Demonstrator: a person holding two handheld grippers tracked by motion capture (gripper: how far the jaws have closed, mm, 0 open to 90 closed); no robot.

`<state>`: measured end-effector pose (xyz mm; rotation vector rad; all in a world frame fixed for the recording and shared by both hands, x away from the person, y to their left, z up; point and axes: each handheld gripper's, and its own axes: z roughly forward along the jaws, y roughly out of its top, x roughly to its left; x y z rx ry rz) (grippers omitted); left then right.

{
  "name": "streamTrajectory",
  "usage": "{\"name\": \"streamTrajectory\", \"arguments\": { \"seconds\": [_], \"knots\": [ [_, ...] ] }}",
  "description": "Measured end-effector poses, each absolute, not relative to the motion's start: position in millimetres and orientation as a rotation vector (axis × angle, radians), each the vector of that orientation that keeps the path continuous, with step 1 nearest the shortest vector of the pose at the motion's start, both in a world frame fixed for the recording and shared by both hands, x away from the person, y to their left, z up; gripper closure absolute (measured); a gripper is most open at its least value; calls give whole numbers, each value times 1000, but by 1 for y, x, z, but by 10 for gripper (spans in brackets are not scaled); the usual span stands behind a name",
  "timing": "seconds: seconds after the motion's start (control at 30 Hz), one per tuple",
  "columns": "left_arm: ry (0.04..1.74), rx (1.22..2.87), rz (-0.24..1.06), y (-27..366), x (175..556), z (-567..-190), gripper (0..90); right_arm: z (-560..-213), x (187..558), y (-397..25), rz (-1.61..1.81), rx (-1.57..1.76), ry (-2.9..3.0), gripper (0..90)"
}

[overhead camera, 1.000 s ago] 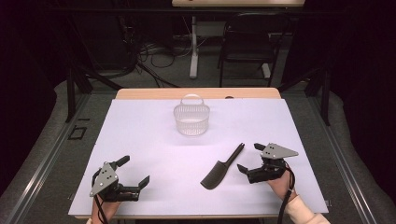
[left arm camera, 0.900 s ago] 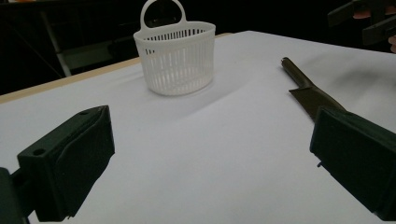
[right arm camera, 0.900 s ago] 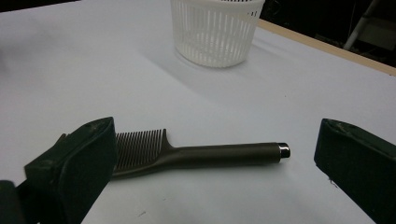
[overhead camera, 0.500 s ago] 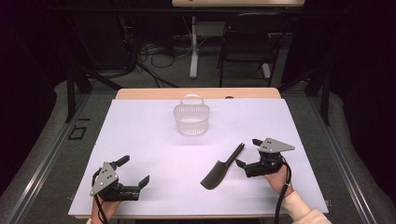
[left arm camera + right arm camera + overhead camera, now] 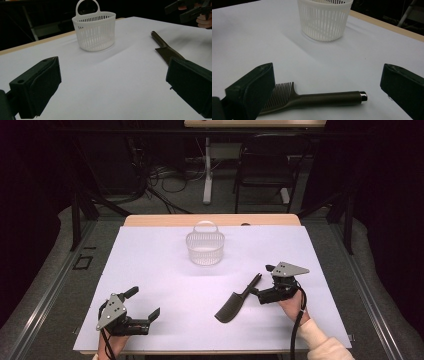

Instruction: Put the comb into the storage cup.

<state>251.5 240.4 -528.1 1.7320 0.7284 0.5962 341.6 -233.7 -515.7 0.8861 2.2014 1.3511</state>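
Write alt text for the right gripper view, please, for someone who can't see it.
A dark comb lies flat on a white table between the two open black jaws of the right claw, untouched. Behind it stands a white slatted basket.

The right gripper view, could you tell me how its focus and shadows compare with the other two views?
Right gripper view: the dark plastic comb is fairly sharp, its own black jaws blur up close, and the white slatted plastic basket throws a soft shadow. Left gripper view: jaws equally soft. High view: evenly lit white table sheet, surroundings dark.
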Motion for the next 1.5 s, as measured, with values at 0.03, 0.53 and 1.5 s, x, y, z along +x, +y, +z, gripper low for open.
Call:
{"name": "streamTrajectory", "arguments": {
  "seconds": [0.03,0.53,1.5],
  "knots": [
    [726,1732,597,240,251,-528,0,-515,343,-233,1350,884,2204,0],
    [719,1729,589,239,252,-528,0,-522,365,-232,1326,934,2235,0],
    [719,1733,590,238,253,-527,0,-535,406,-233,1194,1094,2282,378]
  ]
}}
